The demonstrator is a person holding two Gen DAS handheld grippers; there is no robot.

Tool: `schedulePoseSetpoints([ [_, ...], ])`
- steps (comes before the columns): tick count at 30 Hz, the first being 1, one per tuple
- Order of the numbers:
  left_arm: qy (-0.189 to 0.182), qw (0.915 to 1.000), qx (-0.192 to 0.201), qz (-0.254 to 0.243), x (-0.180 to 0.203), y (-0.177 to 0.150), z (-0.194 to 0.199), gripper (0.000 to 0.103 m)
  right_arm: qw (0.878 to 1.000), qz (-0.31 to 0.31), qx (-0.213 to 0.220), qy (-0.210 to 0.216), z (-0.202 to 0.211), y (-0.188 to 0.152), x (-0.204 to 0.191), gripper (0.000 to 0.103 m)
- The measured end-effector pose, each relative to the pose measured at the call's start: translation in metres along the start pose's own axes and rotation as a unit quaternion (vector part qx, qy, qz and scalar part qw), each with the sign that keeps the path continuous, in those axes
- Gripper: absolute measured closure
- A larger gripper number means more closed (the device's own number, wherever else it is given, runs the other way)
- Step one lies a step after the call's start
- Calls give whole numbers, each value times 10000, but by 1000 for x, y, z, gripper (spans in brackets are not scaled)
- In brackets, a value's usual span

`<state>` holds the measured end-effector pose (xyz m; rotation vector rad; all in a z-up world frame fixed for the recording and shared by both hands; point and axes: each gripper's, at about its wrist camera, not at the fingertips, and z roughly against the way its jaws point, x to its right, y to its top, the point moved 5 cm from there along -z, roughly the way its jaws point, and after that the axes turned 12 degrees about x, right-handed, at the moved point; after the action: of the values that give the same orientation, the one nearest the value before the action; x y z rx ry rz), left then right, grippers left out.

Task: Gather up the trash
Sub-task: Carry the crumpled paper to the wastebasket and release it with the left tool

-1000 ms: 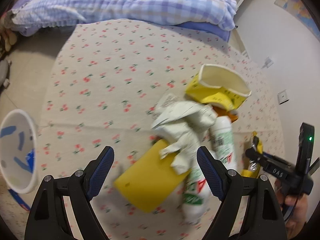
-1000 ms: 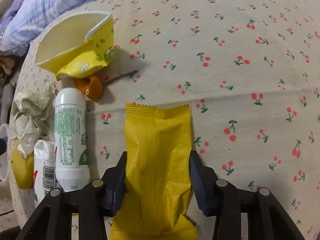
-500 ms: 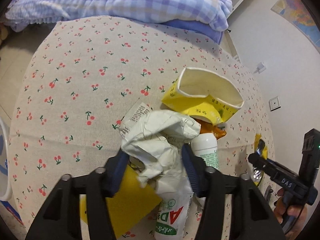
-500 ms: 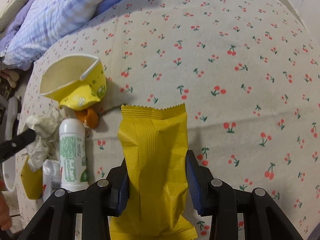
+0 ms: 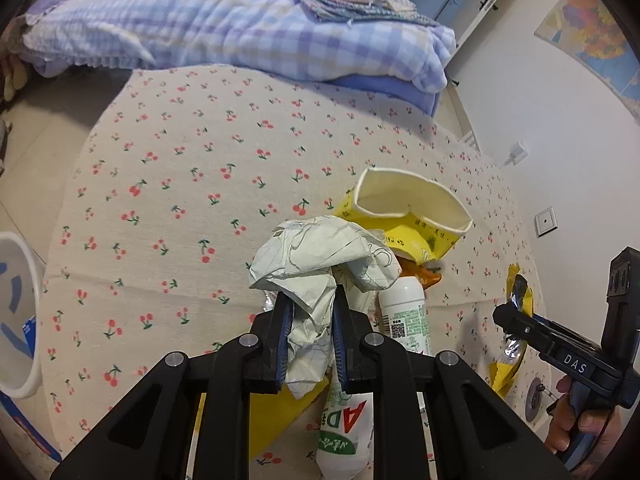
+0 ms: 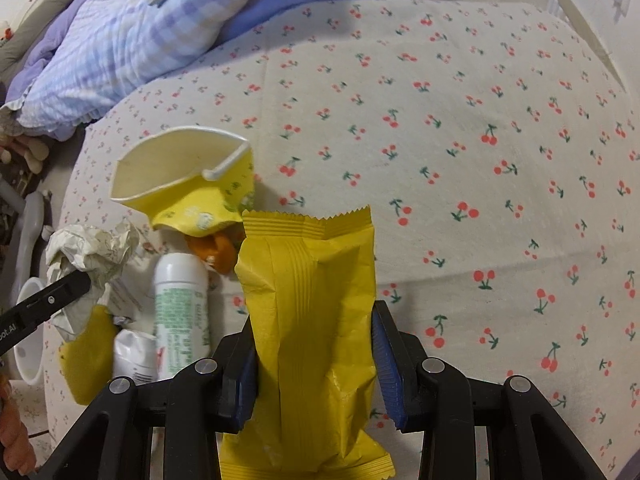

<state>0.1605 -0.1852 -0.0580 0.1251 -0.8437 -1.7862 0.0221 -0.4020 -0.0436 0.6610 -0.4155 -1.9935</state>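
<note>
From my left wrist camera, the left gripper (image 5: 311, 322) has just been closing and now pinches a crumpled white paper wad (image 5: 320, 264), whose lower tail hangs between the blue pads. The wad and the black arms hide much of the pile beneath: only a corner of a flat yellow piece (image 5: 280, 412), the lower part of a white pouch with red letters (image 5: 344, 424) and one side of a white bottle with green print (image 5: 404, 312) show. Behind them lies a crushed yellow paper cup (image 5: 408, 216) on the cherry-print cloth (image 5: 180, 184), with something orange (image 5: 424, 274) tucked under it. A white bin (image 5: 24, 308) is cut off at the left edge. At right, the right gripper (image 5: 516, 316) is seen side-on.

From my right wrist camera, the right gripper (image 6: 314, 340) is clamped on an upright yellow snack packet (image 6: 308, 312), which blocks the cloth behind it. To its left lie the cup (image 6: 180, 168), bottle (image 6: 182, 300) and wad (image 6: 92, 252), blurred.
</note>
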Motion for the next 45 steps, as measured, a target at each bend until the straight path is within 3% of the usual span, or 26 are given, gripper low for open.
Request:
schedulePoseSetpoints([
  [8,218,9992,320,84,-29,10,31,83,9996,117,208,161,8,7,-35,59],
  [19,698,9956,502,370,-100,12,68,83,9971,541,253,473,-2,8,-105,59],
  [31,1461,9818,740,965,-204,7,113,83,9906,999,128,924,-24,-6,-199,59],
  [41,1874,9716,552,1333,-281,-13,133,83,9850,1334,-55,1092,-50,-24,-257,59],
  [44,1938,9693,560,1406,-296,-16,134,80,9840,1384,-106,1113,-56,-29,-269,59],
  [45,1918,9694,552,1431,-301,-16,134,72,9836,1397,-120,1131,-58,-31,-273,59],
])
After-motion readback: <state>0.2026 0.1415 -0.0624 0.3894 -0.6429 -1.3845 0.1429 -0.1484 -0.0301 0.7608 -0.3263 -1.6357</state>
